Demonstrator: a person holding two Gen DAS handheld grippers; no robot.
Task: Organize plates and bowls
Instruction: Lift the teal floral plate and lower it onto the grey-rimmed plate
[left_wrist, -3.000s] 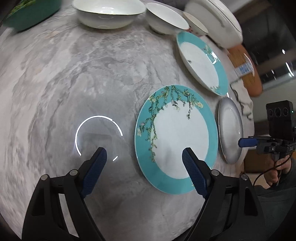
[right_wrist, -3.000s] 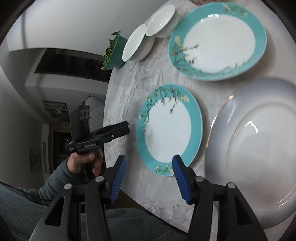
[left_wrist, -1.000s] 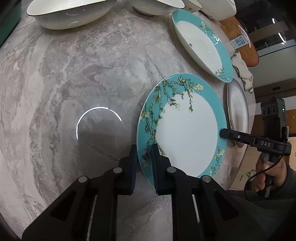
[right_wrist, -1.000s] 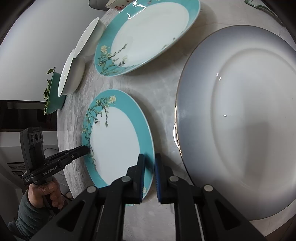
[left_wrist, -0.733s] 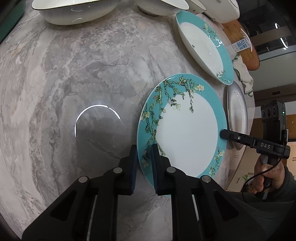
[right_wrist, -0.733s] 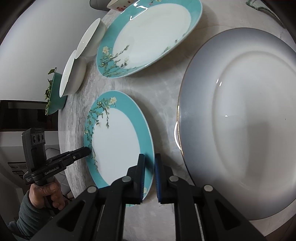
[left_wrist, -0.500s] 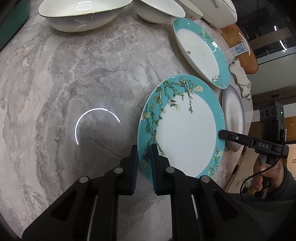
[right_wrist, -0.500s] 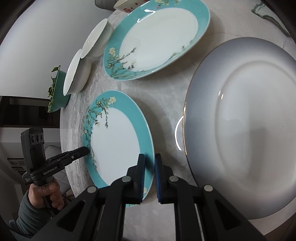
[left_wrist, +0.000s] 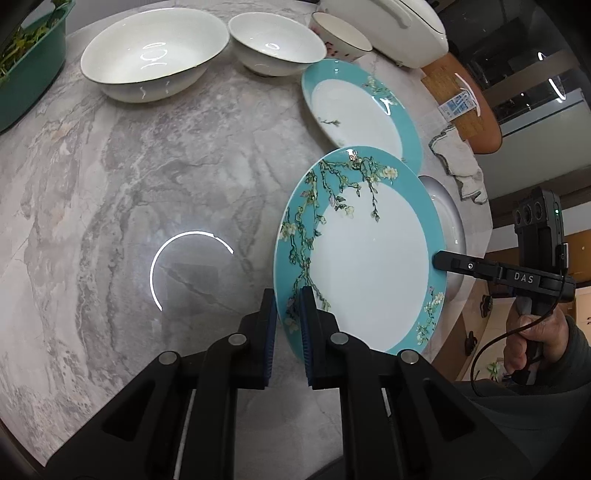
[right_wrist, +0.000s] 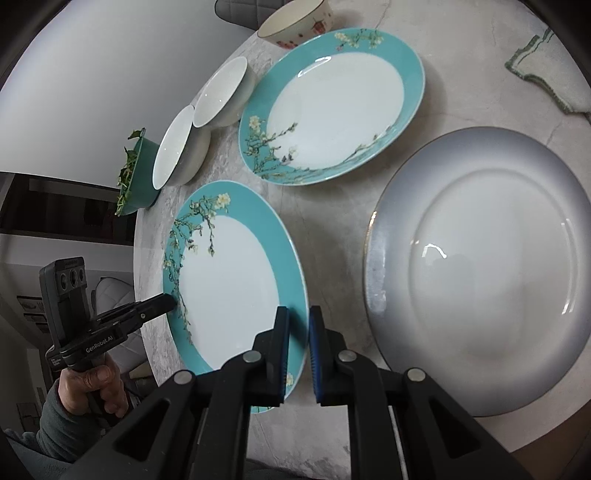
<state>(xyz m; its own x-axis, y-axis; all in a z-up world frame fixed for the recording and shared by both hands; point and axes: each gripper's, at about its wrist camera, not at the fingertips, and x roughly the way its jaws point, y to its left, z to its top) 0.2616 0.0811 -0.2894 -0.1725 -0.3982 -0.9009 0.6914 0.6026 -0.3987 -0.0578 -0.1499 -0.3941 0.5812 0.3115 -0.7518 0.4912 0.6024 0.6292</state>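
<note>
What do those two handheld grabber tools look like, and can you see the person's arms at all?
Each is matte black plastic: two angular arms with silver rivets, ending in ribbed blue pads. From across the table, the right gripper reads "DAS", with a green light on its camera block and a black cable trailing down. The left gripper reads "GenRobot.AI". Bare hands grip the handles, in grey-green sleeves.
</note>
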